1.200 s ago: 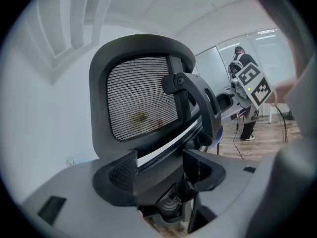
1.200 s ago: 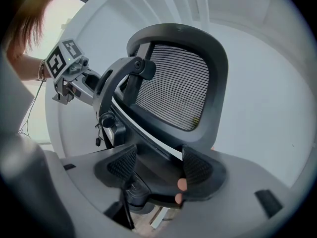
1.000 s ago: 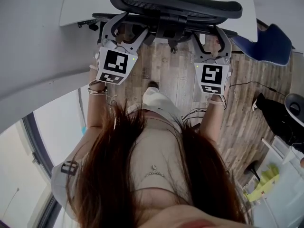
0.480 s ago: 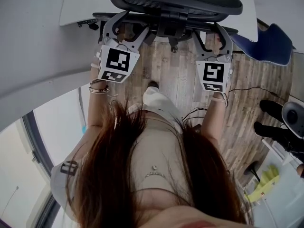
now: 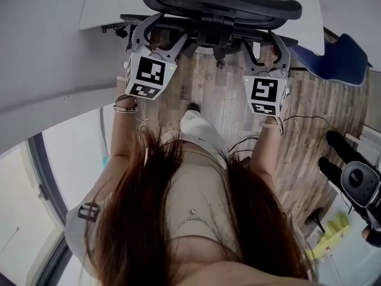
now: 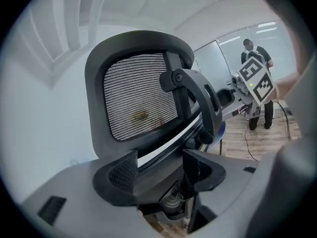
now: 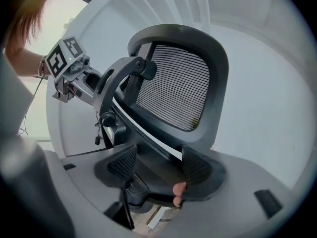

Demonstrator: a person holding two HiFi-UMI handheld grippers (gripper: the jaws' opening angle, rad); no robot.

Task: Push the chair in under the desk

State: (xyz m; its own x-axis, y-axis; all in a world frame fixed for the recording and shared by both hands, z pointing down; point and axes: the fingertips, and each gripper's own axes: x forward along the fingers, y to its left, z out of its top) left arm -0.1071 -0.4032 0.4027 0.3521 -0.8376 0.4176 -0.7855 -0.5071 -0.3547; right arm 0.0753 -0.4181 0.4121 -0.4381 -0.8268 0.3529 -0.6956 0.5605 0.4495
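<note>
**Two claws agape across one chair back**

Head view: One black chair (image 5: 220,2) is standing at 12 o'clock, its backrest overlapping the near edge of the white desk (image 5: 107,5). Two grippers are reaching up to it, the left gripper (image 5: 162,33) at 11 o'clock and the right gripper (image 5: 264,43) at 1 o'clock. Each is carrying one marker cube. Both claws are spread wide, straddling the frame behind the backrest. One blue chair (image 5: 333,58) is showing at 2 o'clock. Two black shoes (image 5: 336,154) are standing on the wood floor (image 5: 220,94) at 4 o'clock.

Left gripper view: The jaws are gaping wide and clamping nothing. The chair's lower back bar (image 6: 163,145) is running across the gap just past the two pads (image 6: 123,170). The mesh backrest (image 6: 141,100) is rising at 12 o'clock. Only this view is showing a bystander (image 6: 261,115), standing at 2 o'clock behind the right gripper's cube.

Right gripper view: These jaws are likewise standing wide apart, closed on nothing, with the same bar crossing beyond them. One fingertip (image 7: 178,195) is peeking out under the right-hand pad at 6 o'clock, seen in no other view. The left gripper's cube is showing at 10 o'clock.
</note>
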